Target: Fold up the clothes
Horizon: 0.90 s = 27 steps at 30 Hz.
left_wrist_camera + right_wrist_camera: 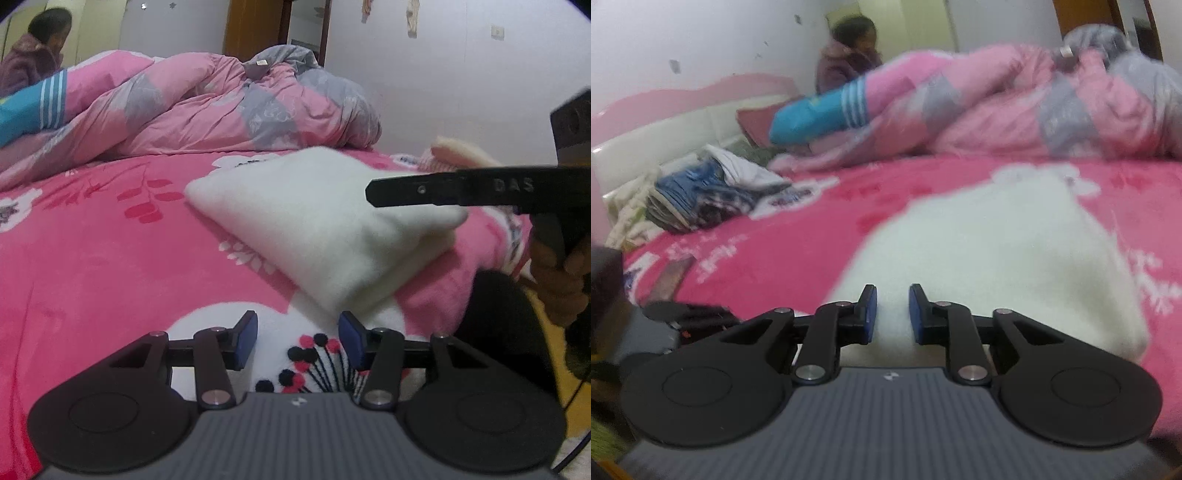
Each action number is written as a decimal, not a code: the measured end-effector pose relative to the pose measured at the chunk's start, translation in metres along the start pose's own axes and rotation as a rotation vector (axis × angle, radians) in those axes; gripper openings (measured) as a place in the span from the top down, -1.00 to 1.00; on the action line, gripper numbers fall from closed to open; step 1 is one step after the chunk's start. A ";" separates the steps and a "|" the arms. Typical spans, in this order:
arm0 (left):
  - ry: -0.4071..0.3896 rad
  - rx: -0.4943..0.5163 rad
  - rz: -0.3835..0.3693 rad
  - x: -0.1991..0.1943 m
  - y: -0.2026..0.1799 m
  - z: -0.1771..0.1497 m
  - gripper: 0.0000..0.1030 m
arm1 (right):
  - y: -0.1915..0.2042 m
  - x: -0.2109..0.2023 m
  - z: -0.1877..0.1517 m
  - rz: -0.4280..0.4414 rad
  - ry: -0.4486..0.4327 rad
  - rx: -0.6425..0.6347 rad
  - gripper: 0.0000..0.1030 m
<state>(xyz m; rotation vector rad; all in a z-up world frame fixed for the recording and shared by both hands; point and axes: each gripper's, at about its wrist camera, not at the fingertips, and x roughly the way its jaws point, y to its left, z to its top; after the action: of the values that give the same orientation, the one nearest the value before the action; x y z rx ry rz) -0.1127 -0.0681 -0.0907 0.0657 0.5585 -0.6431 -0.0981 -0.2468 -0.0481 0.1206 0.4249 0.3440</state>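
Your white fleece garment (317, 218) lies folded on the pink bed (92, 266), near the front edge, with the rumpled pink quilt (207, 103) well behind it; your left tongs (298, 341) are spread with nothing between them, just over the bed's flower print, close to the garment's near corner; your right tongs (893, 314) are nearly pressed together, and white fleece shows in the small gap, though I cannot tell for sure that they pinch it; the garment looks soft, thick and light, so it will likely bend and flop, not slide; I think you should take it by a folded edge or a corner, where the layers are thick.
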 end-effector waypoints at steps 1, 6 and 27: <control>-0.010 -0.016 -0.007 -0.004 0.003 0.000 0.03 | 0.005 -0.003 0.000 0.012 -0.015 -0.027 0.65; -0.064 -0.081 -0.013 -0.021 0.013 0.011 -0.02 | 0.005 0.020 -0.018 -0.021 0.055 -0.059 0.69; -0.098 -0.165 0.059 -0.013 0.016 0.053 -1.00 | -0.050 -0.035 0.020 -0.265 -0.093 0.305 -0.97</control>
<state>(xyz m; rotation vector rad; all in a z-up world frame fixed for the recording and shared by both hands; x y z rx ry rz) -0.0864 -0.0602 -0.0406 -0.1033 0.5114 -0.5383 -0.1046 -0.3065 -0.0261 0.3729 0.3934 0.0101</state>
